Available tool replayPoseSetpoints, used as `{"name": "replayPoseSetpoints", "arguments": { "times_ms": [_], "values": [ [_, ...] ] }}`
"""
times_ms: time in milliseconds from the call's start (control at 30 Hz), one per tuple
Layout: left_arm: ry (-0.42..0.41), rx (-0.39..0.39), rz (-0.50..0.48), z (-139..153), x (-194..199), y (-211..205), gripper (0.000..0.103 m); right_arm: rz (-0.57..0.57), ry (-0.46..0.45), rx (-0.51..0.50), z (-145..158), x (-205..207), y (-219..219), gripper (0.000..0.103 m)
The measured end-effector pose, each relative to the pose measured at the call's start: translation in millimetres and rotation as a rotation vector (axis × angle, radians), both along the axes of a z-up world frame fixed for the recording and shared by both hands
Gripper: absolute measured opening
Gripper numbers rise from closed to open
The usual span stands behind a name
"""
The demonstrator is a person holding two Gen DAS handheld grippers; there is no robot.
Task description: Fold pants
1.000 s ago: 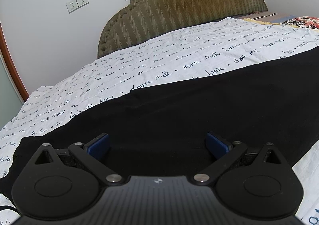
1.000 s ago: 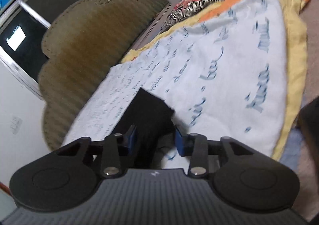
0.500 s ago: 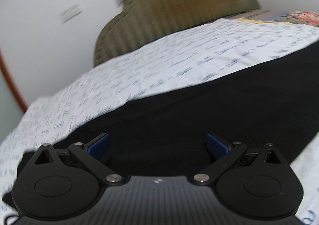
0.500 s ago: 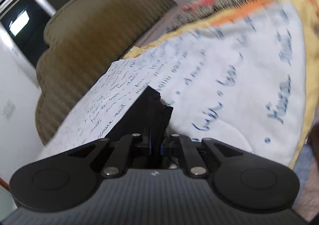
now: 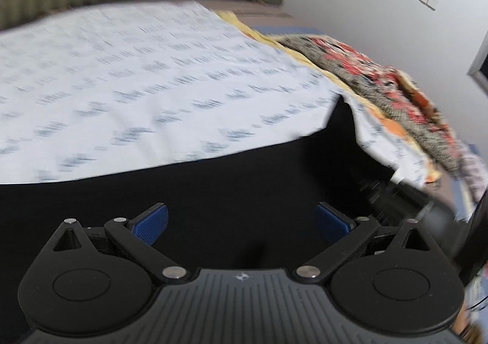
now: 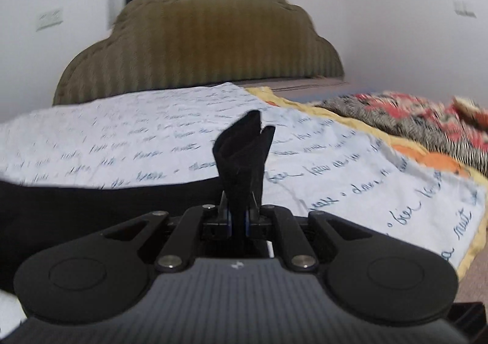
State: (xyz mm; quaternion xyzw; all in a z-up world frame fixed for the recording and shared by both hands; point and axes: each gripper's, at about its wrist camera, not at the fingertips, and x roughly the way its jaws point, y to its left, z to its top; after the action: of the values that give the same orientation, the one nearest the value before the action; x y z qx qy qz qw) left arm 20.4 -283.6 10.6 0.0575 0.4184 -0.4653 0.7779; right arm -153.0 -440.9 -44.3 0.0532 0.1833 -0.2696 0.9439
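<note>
Black fabric pants [image 6: 241, 161] are pinched between the closed right gripper [image 6: 238, 219], one corner sticking up beyond it. Below the wide-open, empty left gripper [image 5: 241, 219], the pants are spread on a white script-printed bedsheet [image 5: 137, 93].

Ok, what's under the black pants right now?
The black pants lie on the white script-printed sheet, which shows beyond their far edge. A yellow blanket edges that sheet. The cloth covers whatever lies directly beneath. One end is pinched up in the right gripper.

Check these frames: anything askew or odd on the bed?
Nothing stands out. The right gripper pinches a bunched end of the black pants; the left gripper is open above them on the script-print sheet.
</note>
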Motion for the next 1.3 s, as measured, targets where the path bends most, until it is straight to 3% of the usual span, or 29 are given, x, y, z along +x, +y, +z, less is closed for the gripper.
{"name": "replayPoseSetpoints", "arguments": {
  "times_ms": [133,267,433,467,533,600,667,800,1000,1300],
  "values": [
    [0.178,-0.041,-0.003,-18,7,-33,0.103,0.069,0.008,-0.019,1,0,19,0.009],
    [0.376,-0.128,0.053,-34,22,-37,0.103,0.152,0.060,-0.097,0,4,45,0.009],
    [0.387,-0.110,0.085,-42,29,-38,0.102,0.227,0.087,-0.218,2,2,78,0.009],
    [0.391,-0.123,0.088,-41,30,-36,0.098,0.234,0.089,-0.236,2,1,83,0.009],
    [0.404,-0.143,0.093,-40,31,-32,0.076,0.236,0.102,-0.283,1,-1,92,0.009],
    [0.422,-0.136,0.077,-41,31,-29,0.042,0.222,0.124,-0.318,-1,-1,99,0.009],
    [0.404,-0.118,0.079,-41,30,-26,0.027,0.210,0.132,-0.310,-1,-1,101,0.009],
    [0.310,-0.132,0.089,-29,22,-11,0.015,0.228,0.114,-0.270,4,-3,108,0.009],
    [0.139,-0.121,0.094,-2,18,18,0.013,0.293,0.108,-0.313,11,1,138,0.009],
    [0.009,-0.056,0.152,7,37,69,0.013,0.413,0.104,-0.304,15,22,187,0.009]
  ]
}}
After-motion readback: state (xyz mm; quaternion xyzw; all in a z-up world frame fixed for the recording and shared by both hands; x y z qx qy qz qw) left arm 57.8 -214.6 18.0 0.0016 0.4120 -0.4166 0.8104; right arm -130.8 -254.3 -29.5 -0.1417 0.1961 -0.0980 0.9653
